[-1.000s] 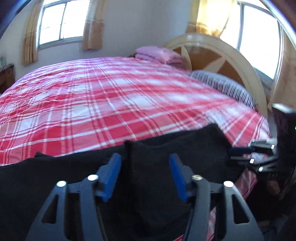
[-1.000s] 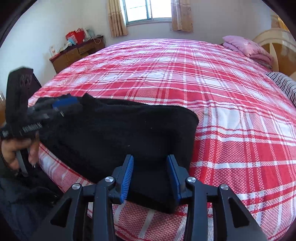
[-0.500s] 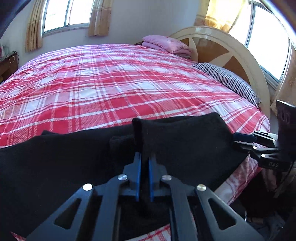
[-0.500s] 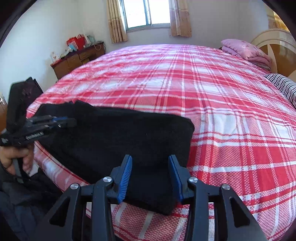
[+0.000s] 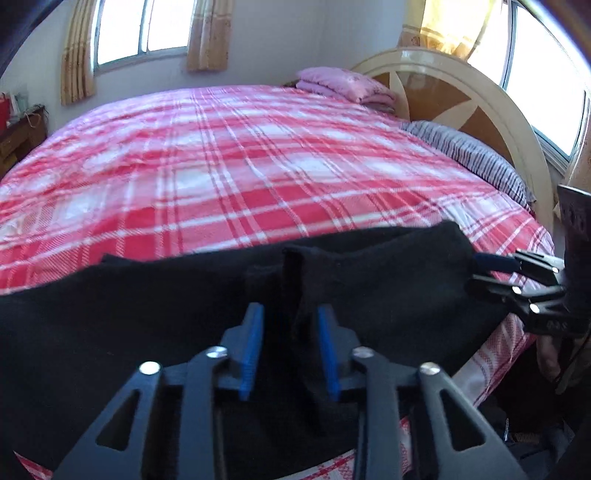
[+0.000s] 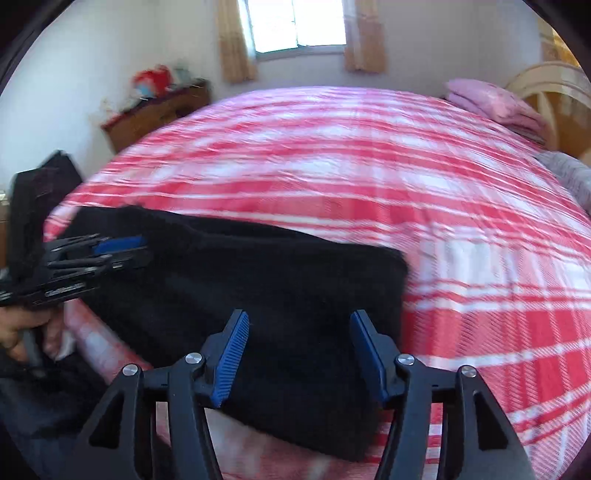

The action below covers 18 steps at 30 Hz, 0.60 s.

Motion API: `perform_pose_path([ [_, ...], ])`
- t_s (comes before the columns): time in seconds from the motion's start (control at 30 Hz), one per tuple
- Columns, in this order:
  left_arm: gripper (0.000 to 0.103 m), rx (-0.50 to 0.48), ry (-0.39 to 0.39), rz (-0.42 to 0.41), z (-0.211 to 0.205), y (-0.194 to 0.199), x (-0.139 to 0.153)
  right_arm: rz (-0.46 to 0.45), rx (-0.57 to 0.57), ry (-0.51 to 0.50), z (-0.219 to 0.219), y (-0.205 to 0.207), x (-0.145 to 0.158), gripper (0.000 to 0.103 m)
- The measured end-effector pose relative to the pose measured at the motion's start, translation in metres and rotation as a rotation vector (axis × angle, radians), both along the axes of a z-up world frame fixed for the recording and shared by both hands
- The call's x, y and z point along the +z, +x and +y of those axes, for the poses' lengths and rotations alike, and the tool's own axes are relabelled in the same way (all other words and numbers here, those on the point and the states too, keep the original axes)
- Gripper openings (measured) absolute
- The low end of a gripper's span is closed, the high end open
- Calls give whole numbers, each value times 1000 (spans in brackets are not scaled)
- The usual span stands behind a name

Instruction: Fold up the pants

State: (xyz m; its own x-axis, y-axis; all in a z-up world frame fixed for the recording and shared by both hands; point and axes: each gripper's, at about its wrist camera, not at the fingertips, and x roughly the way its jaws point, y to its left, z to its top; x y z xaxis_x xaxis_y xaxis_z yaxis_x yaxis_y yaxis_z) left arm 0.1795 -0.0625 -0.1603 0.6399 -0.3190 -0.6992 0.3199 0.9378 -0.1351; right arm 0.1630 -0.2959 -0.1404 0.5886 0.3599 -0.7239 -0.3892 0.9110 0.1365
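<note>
Was a home bedroom. Big bed (image 5: 240, 166) under red plaid cover, arched wooden headboard (image 5: 461, 99), striped pillow (image 5: 476, 158), folded pink blanket (image 5: 347, 83) at far end. Curtained windows (image 5: 140, 29) on two walls. Wooden dresser (image 6: 155, 114) cluttered with small stuff against white wall. Black pants (image 6: 258, 295) laid on bed edge.

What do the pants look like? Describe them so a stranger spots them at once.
Start at the big bed covered in red-and-white plaid. Along its near edge lie the pants, spread flat. They are the only black item on it; the pink folded blanket and striped pillow sit far off by the headboard.
</note>
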Motion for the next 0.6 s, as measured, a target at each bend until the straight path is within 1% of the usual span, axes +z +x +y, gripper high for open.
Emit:
perform_pose_path([
  [0.03, 62, 23, 20, -30, 4, -1, 6, -1, 32, 18, 6, -3, 3, 59],
  [0.1, 71, 61, 45, -69, 14, -1, 14, 4, 105, 23, 26, -7, 3, 59],
  [0.17, 72, 83, 69, -77, 26, 2, 19, 53, 172, -15, 50, -6, -10, 59],
  [0.2, 72, 96, 85, -75, 34, 5, 22, 108, 199, -52, 63, -2, -22, 59],
  [0.23, 73, 115, 103, -76, 43, 8, 26, 105, 196, -98, 72, 0, -29, 60],
  [0.27, 75, 129, 115, -81, 53, 12, 29, 62, 195, -117, 77, -2, -28, 60],
  [0.3, 78, 143, 133, -82, 63, 14, 32, 51, 200, -118, 79, -3, -25, 59],
  [0.33, 78, 167, 163, -79, 76, 17, 35, 59, 209, -98, 79, -2, -21, 59],
  [0.4, 80, 223, 229, -84, 104, 16, 39, 60, 224, -7, 75, -1, -9, 59],
  [0.43, 83, 253, 251, -81, 121, 13, 38, 58, 231, 38, 75, -2, -4, 59],
  [0.47, 85, 294, 266, -73, 142, 9, 37, 67, 241, 65, 77, 0, -2, 59],
  [0.5, 89, 329, 274, -67, 160, 5, 35, 88, 256, 85, 83, 2, -2, 60],
  [0.57, 91, 403, 288, -38, 192, -3, 26, 114, 267, 87, 96, 7, -6, 59],
  [0.6, 91, 440, 292, -23, 208, -7, 21, 131, 269, 65, 104, 10, -12, 59],
])
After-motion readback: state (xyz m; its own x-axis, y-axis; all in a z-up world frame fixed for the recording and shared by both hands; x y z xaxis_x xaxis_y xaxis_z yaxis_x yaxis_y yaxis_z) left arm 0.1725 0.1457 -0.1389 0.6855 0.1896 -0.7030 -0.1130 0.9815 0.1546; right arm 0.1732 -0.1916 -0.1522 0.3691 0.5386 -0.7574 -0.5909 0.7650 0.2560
